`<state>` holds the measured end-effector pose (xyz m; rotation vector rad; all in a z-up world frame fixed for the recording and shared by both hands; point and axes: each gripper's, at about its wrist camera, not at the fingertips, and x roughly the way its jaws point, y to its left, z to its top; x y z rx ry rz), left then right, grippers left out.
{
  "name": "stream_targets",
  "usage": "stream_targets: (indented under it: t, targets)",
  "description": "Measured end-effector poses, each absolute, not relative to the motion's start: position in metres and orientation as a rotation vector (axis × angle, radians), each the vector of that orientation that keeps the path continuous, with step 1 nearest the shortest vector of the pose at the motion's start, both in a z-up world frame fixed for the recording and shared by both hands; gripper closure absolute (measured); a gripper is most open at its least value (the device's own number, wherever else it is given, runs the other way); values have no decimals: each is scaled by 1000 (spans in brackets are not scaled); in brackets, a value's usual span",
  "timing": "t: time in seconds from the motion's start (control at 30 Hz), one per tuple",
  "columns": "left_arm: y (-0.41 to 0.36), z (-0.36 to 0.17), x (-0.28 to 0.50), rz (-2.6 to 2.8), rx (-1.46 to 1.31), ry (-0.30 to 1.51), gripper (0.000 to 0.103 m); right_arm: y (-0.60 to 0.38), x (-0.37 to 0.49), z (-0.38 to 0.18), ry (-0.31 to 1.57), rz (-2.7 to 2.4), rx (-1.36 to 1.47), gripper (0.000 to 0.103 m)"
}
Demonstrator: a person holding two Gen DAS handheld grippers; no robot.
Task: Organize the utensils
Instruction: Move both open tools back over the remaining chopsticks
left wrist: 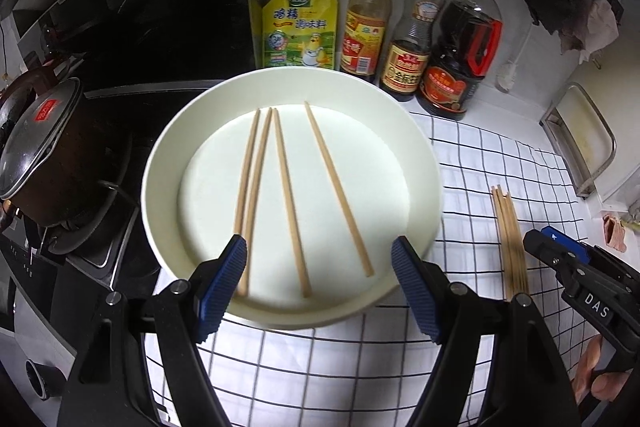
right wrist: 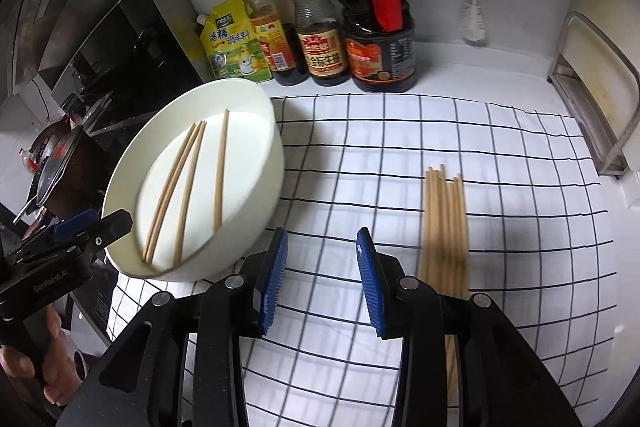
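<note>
A white round bowl (left wrist: 160, 163) (right wrist: 272, 155) stands at the left edge of the checked cloth, with several wooden chopsticks (left wrist: 288, 195) (right wrist: 186, 187) lying loose inside it. My left gripper (left wrist: 320, 255) (right wrist: 100, 223) hovers over the bowl's near rim, jaws wide open; its left pad overlaps the ends of two chopsticks without pinching them. A bundle of several more chopsticks (left wrist: 510, 239) (right wrist: 444, 219) lies on the cloth to the right. My right gripper (right wrist: 322, 247) (left wrist: 548, 243) sits over bare cloth between bowl and bundle, partly open with nothing between its pads.
A yellow seasoning pouch (left wrist: 298, 23) and three sauce bottles (left wrist: 416, 39) line the back wall. A dark pot with a glass lid (left wrist: 40, 143) sits on the stove at left. A metal rack (left wrist: 580, 139) stands at the right. The checked cloth (left wrist: 480, 167) covers the counter.
</note>
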<state>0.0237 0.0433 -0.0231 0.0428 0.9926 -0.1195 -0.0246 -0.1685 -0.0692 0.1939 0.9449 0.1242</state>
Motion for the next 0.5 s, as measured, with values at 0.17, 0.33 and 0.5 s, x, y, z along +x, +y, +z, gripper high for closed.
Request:
stream_targets:
  t: [0.17, 0.33, 0.5]
  targets:
    - [24, -27, 18, -140, 50, 998, 30, -185, -33, -71, 944, 113, 190, 68]
    - [0, -34, 15, -168, 65, 1012, 30, -205, -41, -75, 952, 86, 195, 68]
    - [-24, -40, 13, -203, 80, 1020, 30, -228, -48, -84, 961, 50, 201, 68]
